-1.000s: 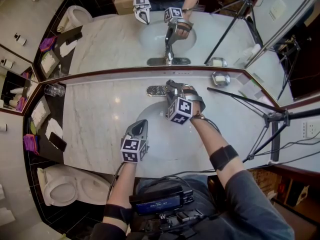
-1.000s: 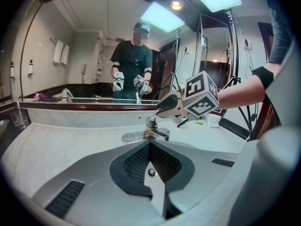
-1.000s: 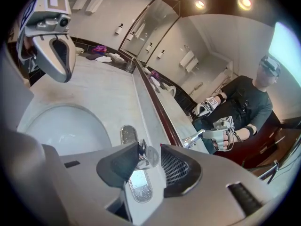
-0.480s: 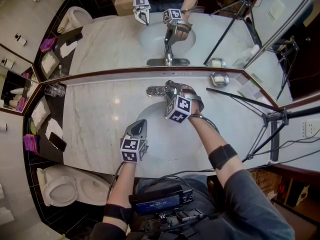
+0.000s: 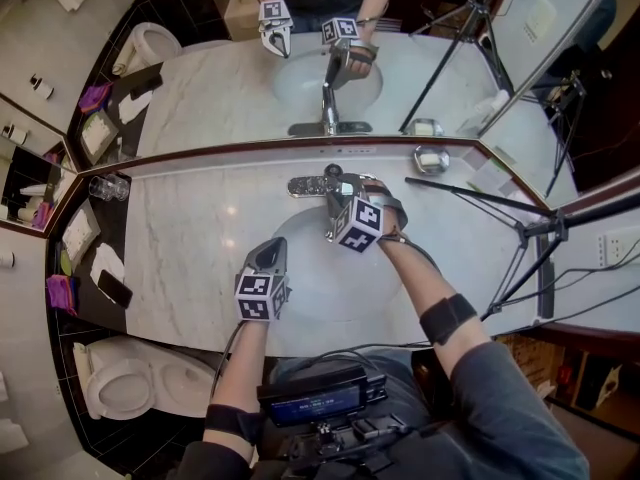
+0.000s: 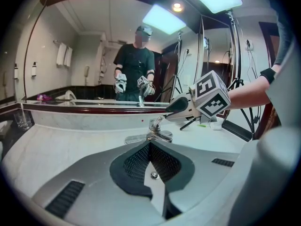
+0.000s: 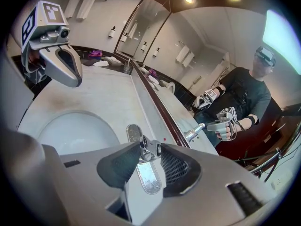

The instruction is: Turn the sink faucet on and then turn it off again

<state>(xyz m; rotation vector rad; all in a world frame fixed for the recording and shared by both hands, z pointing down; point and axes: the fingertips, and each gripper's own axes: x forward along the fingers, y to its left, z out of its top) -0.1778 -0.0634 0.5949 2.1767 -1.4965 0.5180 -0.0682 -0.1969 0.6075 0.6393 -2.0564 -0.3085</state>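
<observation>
The right tool (image 7: 149, 150) is pinching the faucet lever (image 7: 149, 175), pads closed on its chrome sides; against a second ago it has barely shifted, only rolled a touch about the lever. The faucet (image 5: 308, 184) stands at the back rim of the sink (image 5: 300, 278), just before the mirror. From the left gripper view the lever (image 6: 160, 121) tilts up toward the right tool (image 6: 181, 106). No stream of water can be made out, so whether this is the opening or the closing stroke is unclear; the small roll suggests the lever is being worked slowly. The left tool (image 5: 268, 258) is as it was, pressed together and empty, hanging over the sink's near left edge by the tabletop (image 5: 190, 238).
</observation>
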